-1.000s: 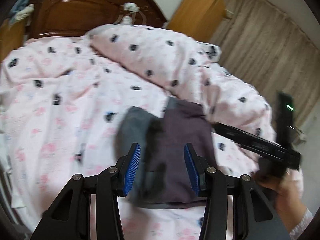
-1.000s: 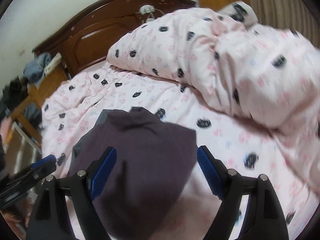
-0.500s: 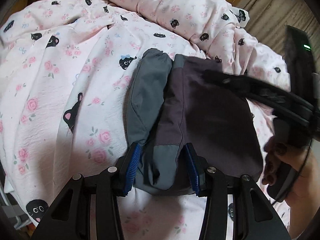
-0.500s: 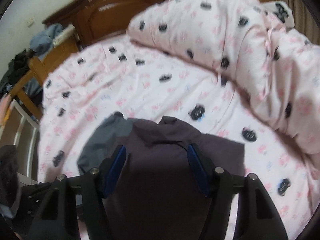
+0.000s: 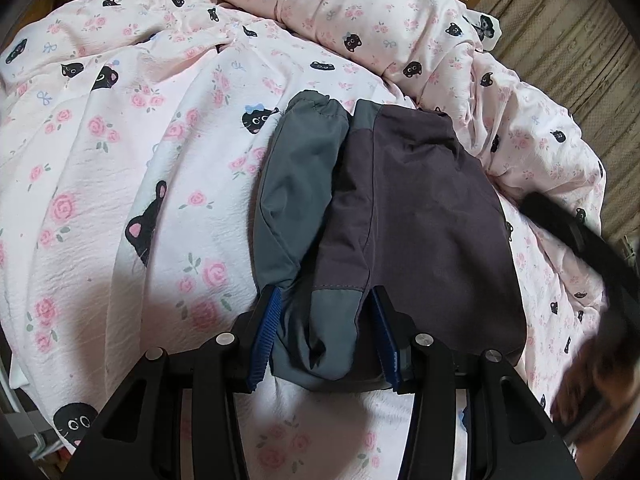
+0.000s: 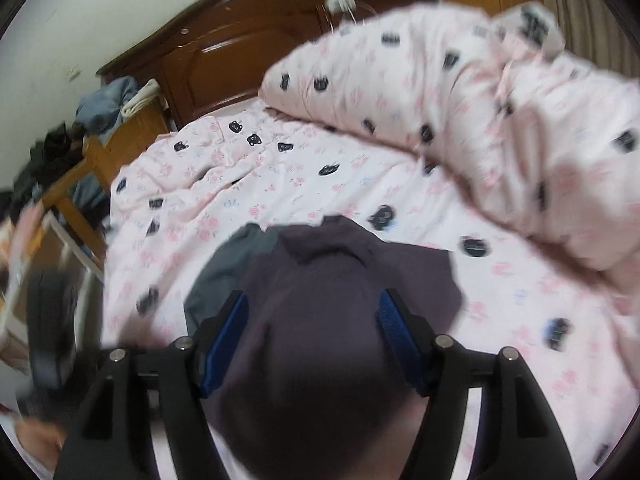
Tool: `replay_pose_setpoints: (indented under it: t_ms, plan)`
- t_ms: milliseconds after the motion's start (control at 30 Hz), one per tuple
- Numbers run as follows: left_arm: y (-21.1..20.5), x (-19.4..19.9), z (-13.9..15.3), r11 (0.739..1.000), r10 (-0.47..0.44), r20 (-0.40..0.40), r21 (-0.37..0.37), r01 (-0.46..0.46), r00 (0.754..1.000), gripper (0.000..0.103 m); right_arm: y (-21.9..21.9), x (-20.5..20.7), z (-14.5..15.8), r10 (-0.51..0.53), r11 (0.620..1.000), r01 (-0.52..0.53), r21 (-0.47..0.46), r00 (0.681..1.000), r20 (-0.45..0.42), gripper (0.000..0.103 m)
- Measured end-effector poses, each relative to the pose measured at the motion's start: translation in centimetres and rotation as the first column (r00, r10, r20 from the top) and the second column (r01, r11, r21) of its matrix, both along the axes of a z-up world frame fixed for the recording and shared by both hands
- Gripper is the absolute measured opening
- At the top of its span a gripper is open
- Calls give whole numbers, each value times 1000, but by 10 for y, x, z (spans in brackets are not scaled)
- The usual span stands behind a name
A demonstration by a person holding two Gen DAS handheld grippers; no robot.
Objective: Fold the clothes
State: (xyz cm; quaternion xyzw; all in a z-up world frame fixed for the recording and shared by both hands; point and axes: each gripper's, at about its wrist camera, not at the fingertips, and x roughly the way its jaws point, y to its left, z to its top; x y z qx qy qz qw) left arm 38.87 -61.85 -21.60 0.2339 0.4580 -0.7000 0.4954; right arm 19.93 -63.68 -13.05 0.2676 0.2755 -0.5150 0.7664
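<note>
Garment: folded dark purple piece with grey panels, lying flat on the bedsheet, near the bed's front edge. All places below are given relative to this garment.
Grey sleeve: lies along the garment's left side, touching it, running from far end to near end.
Left gripper: at the garment's near left corner. Blue pads sit either side of the grey cuff end; the jaws stand partly apart with the cloth filling the gap. Whether the pads press the cloth, I cannot tell.
Right gripper: over the garment's near part in the right wrist view, which is motion-blurred. Jaws stand wide apart, purple cloth seen between them; no pad visibly touches the fabric.
Right hand: blurred, to the right of the garment's near corner, in the left wrist view.
Duvet: bunched in a heap beyond and to the right of the garment, same pink cat-and-rose print as the sheet.
Headboard: dark wood, well beyond the garment's far end.
Clothes pile: blue and dark items on a wooden stand, far left of the garment, beside the headboard.
Curtain: beige, far right of the garment.
</note>
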Motion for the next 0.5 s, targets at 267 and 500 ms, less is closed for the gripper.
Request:
replay_pose_setpoints:
  t_ms: [267, 500]
  plan:
    - [0, -1, 0, 1000, -9, 18, -11, 9, 1000, 41, 45, 4, -32, 18, 1000, -13, 27, 979, -204, 70]
    - [1, -5, 0, 999, -27, 42, -23, 28, 999, 42, 44, -2, -62, -32, 997, 47, 57, 969, -244, 84]
